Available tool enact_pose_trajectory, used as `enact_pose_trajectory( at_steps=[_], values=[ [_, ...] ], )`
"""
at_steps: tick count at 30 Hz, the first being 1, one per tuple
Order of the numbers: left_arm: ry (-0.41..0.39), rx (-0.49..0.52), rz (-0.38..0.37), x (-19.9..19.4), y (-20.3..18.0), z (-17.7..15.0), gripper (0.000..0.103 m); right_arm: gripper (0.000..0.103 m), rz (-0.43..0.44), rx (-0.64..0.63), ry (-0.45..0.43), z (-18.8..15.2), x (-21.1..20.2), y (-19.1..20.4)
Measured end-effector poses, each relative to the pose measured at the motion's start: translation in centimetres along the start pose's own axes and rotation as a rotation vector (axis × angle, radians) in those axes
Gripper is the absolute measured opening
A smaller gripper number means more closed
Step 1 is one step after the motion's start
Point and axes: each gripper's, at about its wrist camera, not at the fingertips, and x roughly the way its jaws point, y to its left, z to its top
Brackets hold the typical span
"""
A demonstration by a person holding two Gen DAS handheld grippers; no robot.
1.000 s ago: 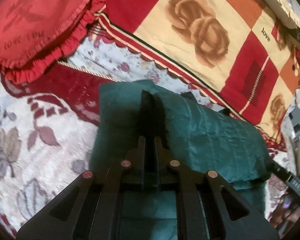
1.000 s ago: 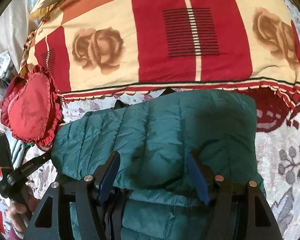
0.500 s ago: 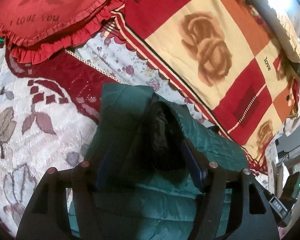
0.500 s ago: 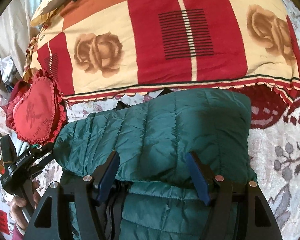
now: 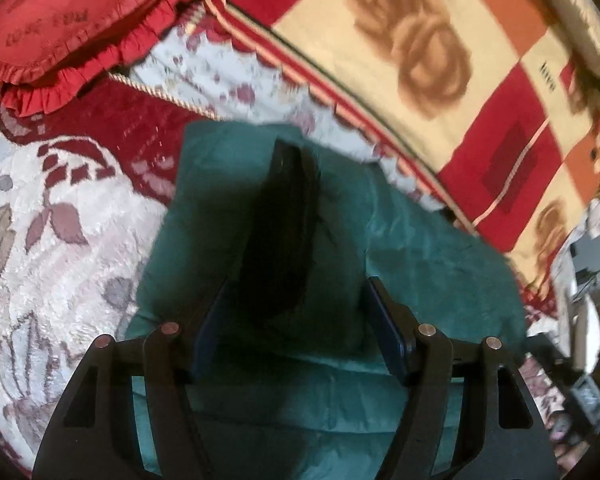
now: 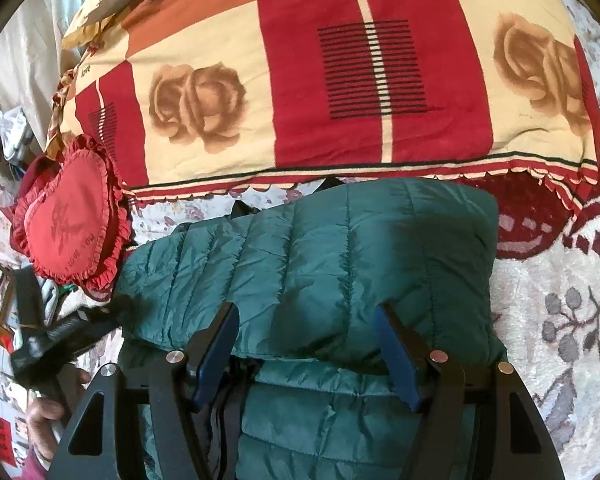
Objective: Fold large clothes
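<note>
Both my grippers, left [image 5: 296,316] and right [image 6: 306,340], gape over the jacket [image 6: 340,248]; puffy folds may, seemingly, spring apart unpressed.

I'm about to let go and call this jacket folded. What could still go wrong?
1. The puffy jacket looks springy; its top flap may lift once the open right gripper leaves.
2. The left gripper is open around a raised end with dark lining; that end may gape.
3. A black strap sticks out at the far edge.
</note>
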Motion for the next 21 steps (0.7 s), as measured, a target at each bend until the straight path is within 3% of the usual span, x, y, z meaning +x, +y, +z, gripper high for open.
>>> enact_pose_trajectory(
  at_steps=[4,5,6,9,14,21],
  values=[
    [-0.034,0.007,0.007,0.2,-0.3,-0.3,0.063,0.067,-0.020,-0.001,-0.003,0.1,-0.5,-0.4],
    [-0.059,0.027,0.013,-0.3,-0.6,-0.3,0.053,0.067,-0.028,0.000,-0.005,0.3,-0.7,-0.5],
    [-0.076,0.052,0.026,-0.7,-0.9,-0.3,0.034,0.067,-0.033,0.000,-0.009,0.4,-0.9,-0.6],
    [-0.125,0.112,0.040,-2.4,-1.3,0.1,0.019,0.067,-0.049,-0.007,-0.023,0.8,-1.4,-0.8],
    [-0.192,0.119,0.110,-4.1,0.3,1.1,0.017,0.067,-0.106,-0.059,-0.030,1.6,-1.0,-0.2],
    [-0.139,0.132,0.206,-1.9,2.2,-0.1,0.017,0.067,-0.165,-0.142,0.064,1.1,4.3,0.7]
  ],
)
